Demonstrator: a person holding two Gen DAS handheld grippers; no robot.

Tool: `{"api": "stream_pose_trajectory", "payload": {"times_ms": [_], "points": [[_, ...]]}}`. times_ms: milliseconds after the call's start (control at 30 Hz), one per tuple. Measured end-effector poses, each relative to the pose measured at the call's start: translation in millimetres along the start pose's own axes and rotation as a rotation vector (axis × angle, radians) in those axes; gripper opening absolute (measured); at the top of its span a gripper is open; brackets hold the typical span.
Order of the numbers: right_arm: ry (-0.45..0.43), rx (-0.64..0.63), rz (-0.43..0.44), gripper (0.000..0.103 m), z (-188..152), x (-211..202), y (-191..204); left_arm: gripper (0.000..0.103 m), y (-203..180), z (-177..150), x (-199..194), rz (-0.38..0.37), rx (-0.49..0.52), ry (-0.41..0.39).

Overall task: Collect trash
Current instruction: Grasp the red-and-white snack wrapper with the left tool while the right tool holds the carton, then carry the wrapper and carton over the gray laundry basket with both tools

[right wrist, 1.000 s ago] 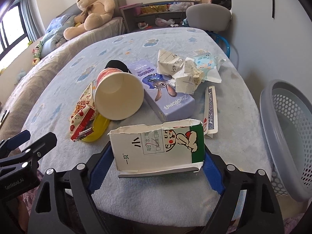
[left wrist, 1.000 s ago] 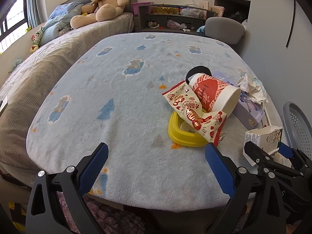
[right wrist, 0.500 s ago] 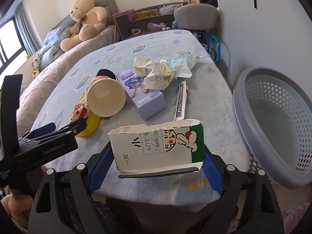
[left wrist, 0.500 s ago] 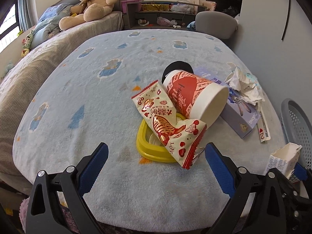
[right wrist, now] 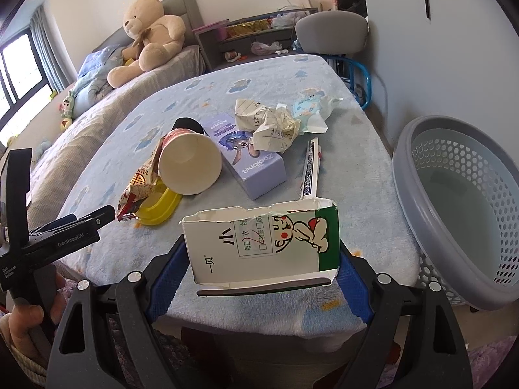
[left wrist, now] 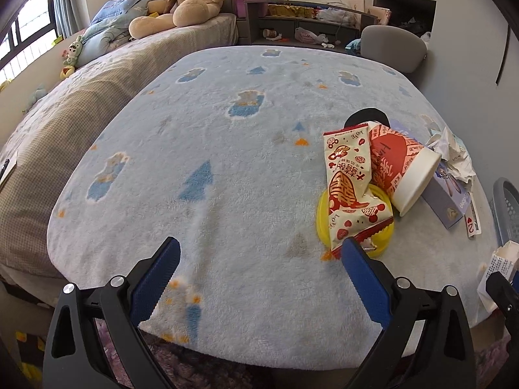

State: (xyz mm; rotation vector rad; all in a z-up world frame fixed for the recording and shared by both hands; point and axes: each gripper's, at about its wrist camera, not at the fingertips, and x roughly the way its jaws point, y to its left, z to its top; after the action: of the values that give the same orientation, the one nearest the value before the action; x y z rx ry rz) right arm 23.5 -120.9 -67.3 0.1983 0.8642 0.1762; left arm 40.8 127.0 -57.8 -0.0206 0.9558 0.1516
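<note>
Holding: your right gripper clamps the torn carton between both pads, clear of the table.
Landmark: grey basket, just right of the carton, empty.
Other claw: your left gripper hangs wide apart, nothing in it.
Remaining, left of basket: paper cup, snack wrapper, yellow lid, purple box, crumpled paper.
Risk: thin card may buckle and slip; letting go short of the rim drops it on the floor.
</note>
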Motion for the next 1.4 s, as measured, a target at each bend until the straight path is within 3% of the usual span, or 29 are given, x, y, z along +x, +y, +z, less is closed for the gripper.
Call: {"api": "stream_pose_trajectory", "payload": {"times_ms": [167,367,567,800,867,933,1100,1400], "points": [[-0.011,-0.003,0.008,0.082,1.3,-3.2,4.5,0.095,-1.3,1.9,-13.3,-0.08,0.03,-0.004],[-0.008,-0.002,0.008,0.082,0.9,-4.5,3.7,0.095,-19.2,33.3,-6.0,-0.147,0.06,-0.013],[-0.012,0.015,0.001,0.082,3.4,-3.9,-4.8,0.095,-40.1,45.8,30.7,-0.164,0.108,0.075],[-0.009,0.035,0.0,0.082,3.4,-2.6,-13.3,0.094,-41.4,45.7,46.8,-0.181,0.103,0.098],[-0.008,0.036,0.0,0.082,3.2,-2.5,-13.9,0.09,-43.0,45.2,47.0,-0.188,0.112,0.097],[-0.011,0.034,0.001,0.082,3.1,-2.7,-13.7,0.067,-44.1,45.1,47.8,-0.194,0.117,0.105],[-0.017,0.026,0.0,0.082,2.9,-4.8,-11.5,0.043,-46.0,43.0,47.2,-0.226,0.127,0.113],[-0.029,0.021,-0.003,0.082,2.3,-12.8,-8.5,0.042,-37.0,32.5,19.6,-0.237,0.121,0.049]]}}
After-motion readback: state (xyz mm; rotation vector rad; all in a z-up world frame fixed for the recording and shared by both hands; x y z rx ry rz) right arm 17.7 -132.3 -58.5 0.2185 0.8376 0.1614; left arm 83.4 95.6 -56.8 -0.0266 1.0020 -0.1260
